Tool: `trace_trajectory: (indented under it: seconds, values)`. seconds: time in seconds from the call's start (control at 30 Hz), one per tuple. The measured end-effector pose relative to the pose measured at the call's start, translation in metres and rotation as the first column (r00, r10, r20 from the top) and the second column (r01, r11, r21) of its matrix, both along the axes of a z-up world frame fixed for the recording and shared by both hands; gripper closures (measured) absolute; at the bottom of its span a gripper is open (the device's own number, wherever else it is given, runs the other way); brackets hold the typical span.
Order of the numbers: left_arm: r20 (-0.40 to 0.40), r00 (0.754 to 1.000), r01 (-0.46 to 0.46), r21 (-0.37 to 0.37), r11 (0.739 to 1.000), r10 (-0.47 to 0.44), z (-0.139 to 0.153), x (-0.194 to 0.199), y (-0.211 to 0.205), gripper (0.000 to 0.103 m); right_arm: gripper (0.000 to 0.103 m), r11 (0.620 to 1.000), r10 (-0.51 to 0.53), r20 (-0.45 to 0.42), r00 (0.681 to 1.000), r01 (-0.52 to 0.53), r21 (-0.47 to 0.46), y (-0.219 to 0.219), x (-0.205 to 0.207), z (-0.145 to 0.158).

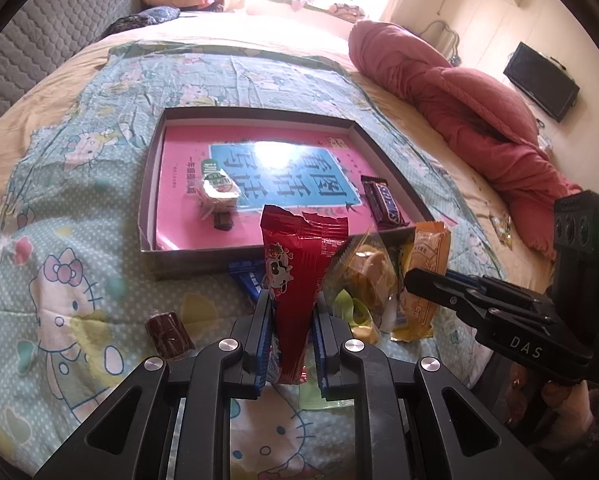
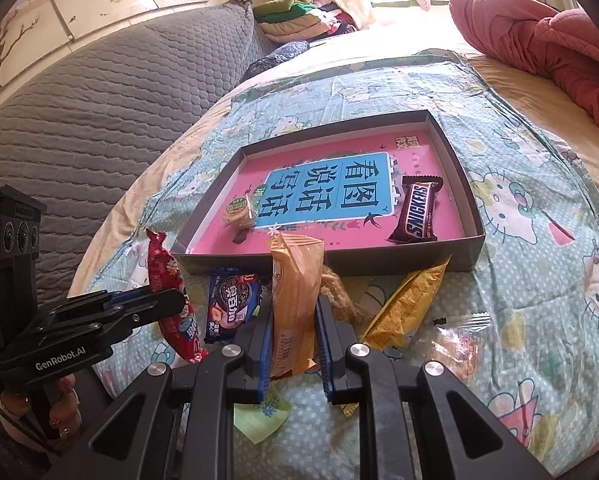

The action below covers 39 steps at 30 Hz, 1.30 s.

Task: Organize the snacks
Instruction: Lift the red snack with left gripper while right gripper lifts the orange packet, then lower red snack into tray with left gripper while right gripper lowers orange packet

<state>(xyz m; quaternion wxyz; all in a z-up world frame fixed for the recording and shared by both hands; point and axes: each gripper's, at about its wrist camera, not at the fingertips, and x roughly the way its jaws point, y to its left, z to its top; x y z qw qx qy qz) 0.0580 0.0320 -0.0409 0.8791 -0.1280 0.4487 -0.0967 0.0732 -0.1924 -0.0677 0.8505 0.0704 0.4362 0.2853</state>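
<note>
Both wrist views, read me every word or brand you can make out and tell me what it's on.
"SNICKERS": brown chocolate bar in the box.
"看图说话写话": pink book lining the box.
"DAS": right gripper.
"GenRobot.AI": left gripper.
Print on the red packet, orange packet and blue cookie pack: too small or blurred.

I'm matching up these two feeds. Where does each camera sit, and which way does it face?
Left wrist: on the left gripper, looking down along its fingers at the red packet it clamps and the box beyond; the right gripper and a hand show at right.
Right wrist: on the right gripper, facing the same way, clamping the orange packet; the left gripper shows at left.
Shared: box, Snickers, both packets.
</note>
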Motion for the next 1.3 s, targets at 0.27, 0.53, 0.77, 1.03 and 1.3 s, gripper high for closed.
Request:
trace_trajectory:
  seconds: [0.27, 0.53, 0.77, 1.03, 1.3]
  values:
    - [0.02, 0.999, -0.04, -0.023, 0.999, 0.04, 0.007, 0.003, 0.012, 0.084, 0.083, 1.0, -0.002, 0.003, 1.0, 0.002, 0.016, -0.001, 0.002, 0.002]
    - [0.049, 0.994, -0.092, -0.042, 0.995, 0.094, 0.015, 0.009, 0.026, 0.084, 0.083, 0.999, -0.028, 0.036, 0.999, 0.027, 0.021, -0.005, 0.009, 0.011]
    - [0.09, 0.988, -0.122, -0.053, 0.991, 0.127, 0.023, 0.023, 0.034, 0.084, 0.083, 0.997, -0.068, 0.049, 0.996, 0.066, 0.034, -0.011, 0.017, 0.016]
    - [0.139, 0.977, -0.156, -0.064, 0.986, 0.164, 0.03, 0.038, 0.043, 0.084, 0.083, 0.993, -0.113, 0.07, 0.991, 0.11, 0.037, -0.019, 0.025, 0.023]
    - [0.149, 0.968, -0.201, -0.006, 0.979, 0.2, 0.02, 0.058, 0.051, 0.084, 0.083, 0.99, -0.142, 0.084, 0.986, 0.14, 0.031, -0.021, 0.034, 0.029]
